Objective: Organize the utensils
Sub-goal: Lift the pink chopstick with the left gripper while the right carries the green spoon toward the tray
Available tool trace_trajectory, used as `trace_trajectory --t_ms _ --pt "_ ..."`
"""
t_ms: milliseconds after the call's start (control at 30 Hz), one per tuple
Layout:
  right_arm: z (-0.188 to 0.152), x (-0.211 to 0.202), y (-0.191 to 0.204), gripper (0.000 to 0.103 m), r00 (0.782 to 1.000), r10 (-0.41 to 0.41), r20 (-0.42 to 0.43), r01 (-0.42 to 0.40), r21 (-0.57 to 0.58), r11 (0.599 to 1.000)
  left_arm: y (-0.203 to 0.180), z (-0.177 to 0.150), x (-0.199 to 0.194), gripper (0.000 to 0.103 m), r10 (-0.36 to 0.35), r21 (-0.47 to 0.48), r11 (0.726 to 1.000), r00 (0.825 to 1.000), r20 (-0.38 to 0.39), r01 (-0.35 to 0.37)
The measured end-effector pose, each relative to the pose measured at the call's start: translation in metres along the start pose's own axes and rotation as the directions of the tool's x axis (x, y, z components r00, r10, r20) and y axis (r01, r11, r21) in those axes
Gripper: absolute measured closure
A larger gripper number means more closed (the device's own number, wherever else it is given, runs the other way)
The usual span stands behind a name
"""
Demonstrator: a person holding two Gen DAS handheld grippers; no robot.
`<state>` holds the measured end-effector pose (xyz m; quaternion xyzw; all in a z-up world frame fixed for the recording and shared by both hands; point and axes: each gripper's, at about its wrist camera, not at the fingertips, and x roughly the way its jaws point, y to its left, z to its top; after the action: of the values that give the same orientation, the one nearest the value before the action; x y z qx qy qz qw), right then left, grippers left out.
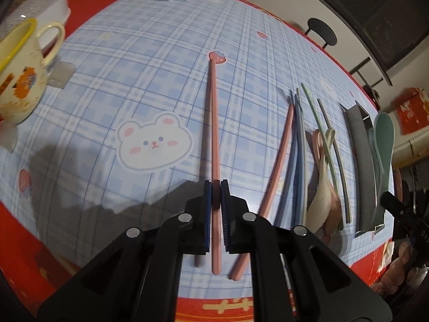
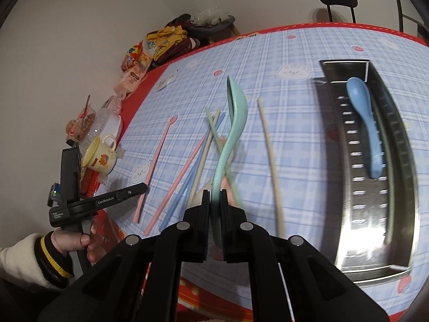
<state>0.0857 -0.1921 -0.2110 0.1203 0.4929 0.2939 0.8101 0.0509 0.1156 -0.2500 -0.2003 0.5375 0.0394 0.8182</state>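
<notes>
Our left tongs [image 1: 214, 185] grip a pink chopstick [image 1: 214, 123]; our right tongs [image 2: 214, 196] grip a green spoon [image 2: 233, 123]. Near the bench [image 2: 295, 139] edge lies the metal tray [image 2: 402, 161], with free cloth between.

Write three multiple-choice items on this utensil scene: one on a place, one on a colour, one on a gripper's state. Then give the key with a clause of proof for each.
1. Where does the blue spoon lie?
A. In the metal tray
B. In the yellow-rimmed mug
C. On the bare tablecloth

2. What colour is the chopstick in the left gripper?
A. Green
B. Pink
C. Blue

3. What is the state of the right gripper?
A. Open and empty
B. Shut on nothing
C. Shut on the teal spoon

Key:
1 A, the blue spoon rests inside the slotted steel tray in the right wrist view.
2 B, the stick between the pads is pink in the left wrist view.
3 C, the pads press the teal spoon's handle.
</notes>
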Motion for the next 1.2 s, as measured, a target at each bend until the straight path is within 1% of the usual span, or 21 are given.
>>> trace_trajectory --t_ms 133,267,433,567,667,733,800,900,967,1033,1133,1200 --pt "0.002 -0.012 -0.020 0.095 0.999 0.033 0.015 -0.033 0.001 0.999 -0.016 -0.003 -0.014 0.092 0.027 -0.008 1.000 0.999 0.035 -0.027" --pt "0.005 -0.023 -0.040 0.095 0.998 0.064 0.022 -0.064 0.002 0.998 -0.042 -0.006 -0.028 0.092 0.028 -0.004 1.000 0.997 0.075 -0.028" --pt "0.010 -0.038 -0.065 0.095 0.996 0.087 0.035 -0.088 0.001 0.996 -0.082 -0.010 -0.044 0.092 -0.013 -0.035 0.999 0.992 0.127 0.018" --pt "0.014 -0.048 -0.084 0.095 0.995 0.090 0.036 -0.089 -0.005 0.996 -0.125 -0.013 -0.049 0.092 -0.070 -0.004 0.997 0.986 0.151 0.072" --pt "0.016 -0.053 -0.097 0.095 0.996 0.083 0.025 -0.083 -0.008 0.997 -0.158 -0.016 -0.045 0.092 -0.129 0.021 0.992 0.981 0.143 0.127" --pt "0.018 -0.057 -0.109 0.095 0.997 0.077 0.014 -0.076 -0.003 0.997 -0.183 -0.019 -0.038 0.092 -0.171 0.049 0.985 0.977 0.124 0.167" --pt "0.022 -0.059 -0.120 0.095 0.998 0.067 -0.004 -0.067 0.003 0.998 -0.200 -0.021 -0.027 0.092 -0.208 0.056 0.977 0.973 0.096 0.204" --pt "0.030 -0.060 -0.133 0.095 0.997 0.062 -0.034 -0.062 0.004 0.998 -0.218 -0.023 -0.013 0.092 -0.244 0.042 0.970 0.968 0.061 0.241" --pt "0.036 -0.059 -0.139 0.095 0.997 0.056 -0.049 -0.057 -0.005 0.998 -0.231 -0.023 -0.001 0.092 -0.276 0.025 0.961 0.960 0.037 0.275" --pt "0.045 -0.057 -0.145 0.095 0.998 0.040 -0.057 -0.041 -0.008 0.999 -0.244 -0.025 0.008 0.092 -0.301 0.044 0.953 0.953 0.021 0.300" --pt "0.054 -0.053 -0.156 0.095 0.996 0.042 -0.077 -0.040 0.033 0.999 -0.258 -0.028 0.019 0.092 -0.321 0.059 0.946 0.947 0.019 0.319" --pt "0.057 -0.050 -0.160 0.095 0.995 0.030 -0.093 -0.027 0.036 0.999 -0.262 -0.031 0.027 0.092 -0.331 0.042 0.943 0.944 0.012 0.330"
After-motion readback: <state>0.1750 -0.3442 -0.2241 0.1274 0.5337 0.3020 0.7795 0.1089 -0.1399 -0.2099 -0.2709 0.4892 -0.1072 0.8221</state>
